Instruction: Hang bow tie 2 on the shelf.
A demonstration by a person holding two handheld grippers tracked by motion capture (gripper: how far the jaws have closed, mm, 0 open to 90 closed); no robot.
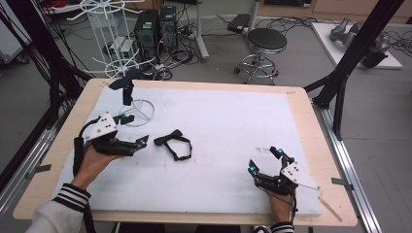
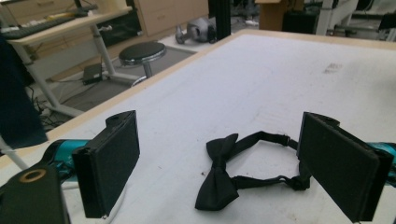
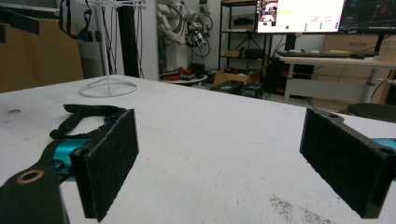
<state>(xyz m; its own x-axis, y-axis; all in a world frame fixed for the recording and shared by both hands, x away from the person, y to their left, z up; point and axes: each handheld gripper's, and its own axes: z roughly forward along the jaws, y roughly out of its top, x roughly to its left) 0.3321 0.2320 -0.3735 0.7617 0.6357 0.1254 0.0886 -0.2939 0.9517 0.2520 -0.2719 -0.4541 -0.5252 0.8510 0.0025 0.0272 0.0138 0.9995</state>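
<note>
A black bow tie (image 1: 173, 143) with its strap looped lies flat on the white mat (image 1: 223, 121), left of centre. My left gripper (image 1: 137, 130) is open just left of it, its jaws pointing at it. In the left gripper view the bow tie (image 2: 219, 172) lies on the mat between and just beyond the two black pads (image 2: 112, 163), untouched by the left gripper (image 2: 220, 122). My right gripper (image 1: 265, 160) rests open near the front right of the mat, holding nothing. In the right gripper view, the right gripper (image 3: 224, 116) faces bare mat, with the bow tie (image 3: 79, 116) far off at the left.
A white wire stand (image 1: 138, 109) rises at the mat's back left, with a dark item (image 1: 127, 87) hanging on it close above my left gripper. The mat lies on a wooden table (image 1: 311, 121). A stool (image 1: 265, 43) and black frame posts (image 1: 357, 48) stand beyond the table.
</note>
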